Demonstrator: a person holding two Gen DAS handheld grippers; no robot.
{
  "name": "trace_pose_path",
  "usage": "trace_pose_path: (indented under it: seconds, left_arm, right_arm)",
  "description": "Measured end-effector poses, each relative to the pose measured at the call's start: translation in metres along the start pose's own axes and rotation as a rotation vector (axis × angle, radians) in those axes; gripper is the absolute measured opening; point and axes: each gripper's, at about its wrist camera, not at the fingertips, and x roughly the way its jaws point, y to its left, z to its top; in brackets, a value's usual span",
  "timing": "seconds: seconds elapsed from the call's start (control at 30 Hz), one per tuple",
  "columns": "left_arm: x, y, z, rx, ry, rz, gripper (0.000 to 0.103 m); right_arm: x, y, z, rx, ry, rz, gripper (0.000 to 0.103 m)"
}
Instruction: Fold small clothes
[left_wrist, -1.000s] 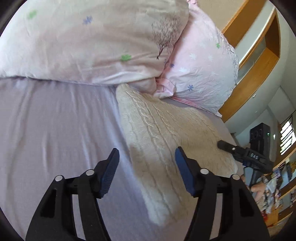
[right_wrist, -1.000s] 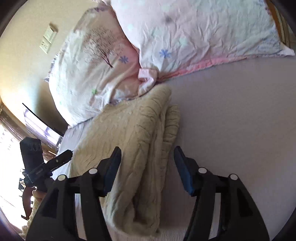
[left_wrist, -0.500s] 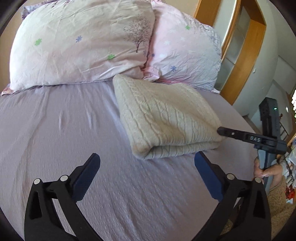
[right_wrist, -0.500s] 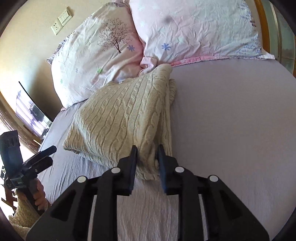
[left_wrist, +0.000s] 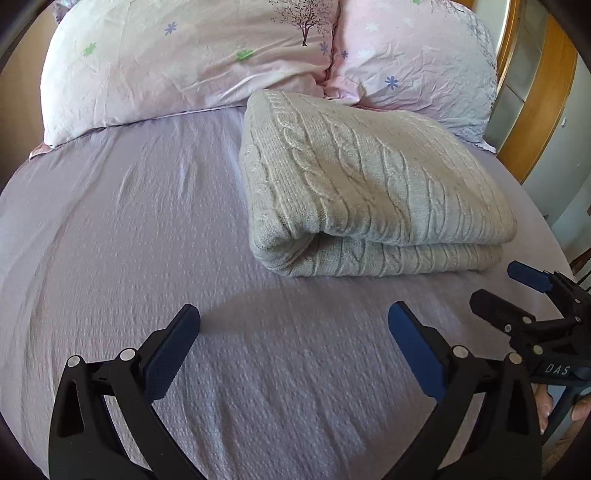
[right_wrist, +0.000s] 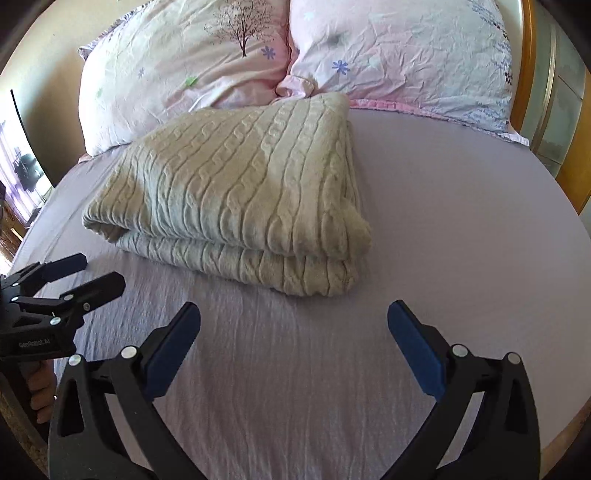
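A cream cable-knit sweater (left_wrist: 369, 184) lies folded in a thick rectangle on the lilac bed sheet (left_wrist: 129, 240), its far edge against the pillows. It also shows in the right wrist view (right_wrist: 240, 195). My left gripper (left_wrist: 293, 325) is open and empty, held above the sheet short of the sweater's near fold. My right gripper (right_wrist: 293, 321) is open and empty, also short of the near fold. Each gripper shows in the other's view: the right one at the right edge (left_wrist: 517, 295), the left one at the left edge (right_wrist: 70, 277).
Two pink flowered pillows (left_wrist: 184, 55) (left_wrist: 417, 59) lie at the head of the bed. A wooden headboard and frame (left_wrist: 543, 99) stand at the right. The bed's left edge and a window (right_wrist: 22, 170) show in the right wrist view.
Both grippers have pulled back from the sweater toward the foot of the bed. The right gripper, shut on the sweater's edge half a second ago, has let go and opened wide.
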Motion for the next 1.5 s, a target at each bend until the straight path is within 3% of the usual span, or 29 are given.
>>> trace_pose_path:
  seconds: [0.13, 0.47, 1.5]
  left_arm:
    - [0.006, -0.007, -0.001, 0.038, 0.011, 0.118, 0.102]
    - [0.003, -0.003, -0.003, 0.011, 0.002, 0.136, 0.102]
    - [0.004, -0.003, 0.000, 0.017, 0.002, 0.130, 0.102]
  right_arm:
    - [0.003, 0.011, -0.005, -0.055, 0.005, -0.067, 0.101]
    - [-0.002, 0.009, -0.011, -0.047, -0.045, -0.069, 0.101]
    - [-0.002, 0.011, -0.011, -0.047, -0.048, -0.072, 0.101]
